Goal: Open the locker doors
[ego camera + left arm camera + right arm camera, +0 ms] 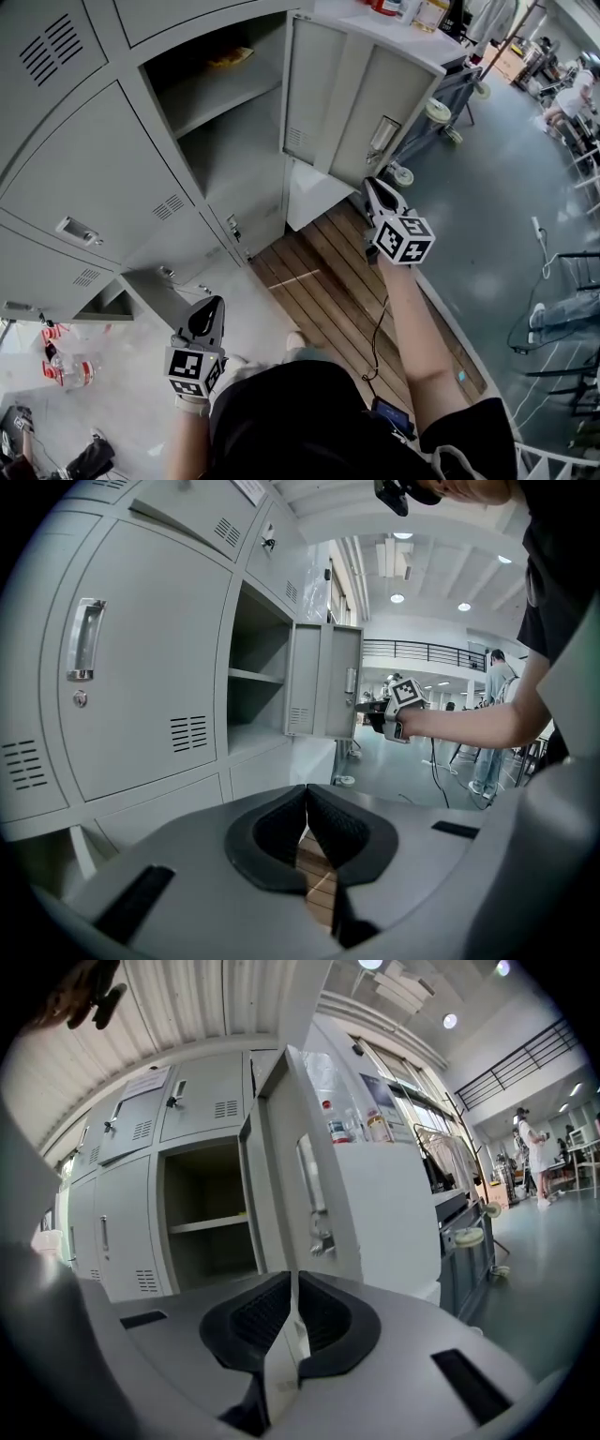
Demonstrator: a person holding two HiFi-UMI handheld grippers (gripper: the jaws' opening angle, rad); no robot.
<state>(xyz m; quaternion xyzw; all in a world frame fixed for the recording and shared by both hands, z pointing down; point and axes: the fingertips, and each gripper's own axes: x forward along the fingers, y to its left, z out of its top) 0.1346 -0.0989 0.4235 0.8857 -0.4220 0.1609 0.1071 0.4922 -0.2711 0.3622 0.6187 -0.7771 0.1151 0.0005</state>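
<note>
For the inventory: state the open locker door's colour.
Light grey; the door shows best in the head view.

Black short-sleeved shirt (309,412); grey left gripper (208,314) and right gripper (375,192), black-and-white marker cubes (405,239).

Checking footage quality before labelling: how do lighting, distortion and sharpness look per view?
Head view: even light, sharp; lockers lean with the steep angle. Left gripper view: fisheye bending, black corners, ceiling lamps blown out. Right gripper view: same fisheye; open locker door edge blurs between the fingers.
</note>
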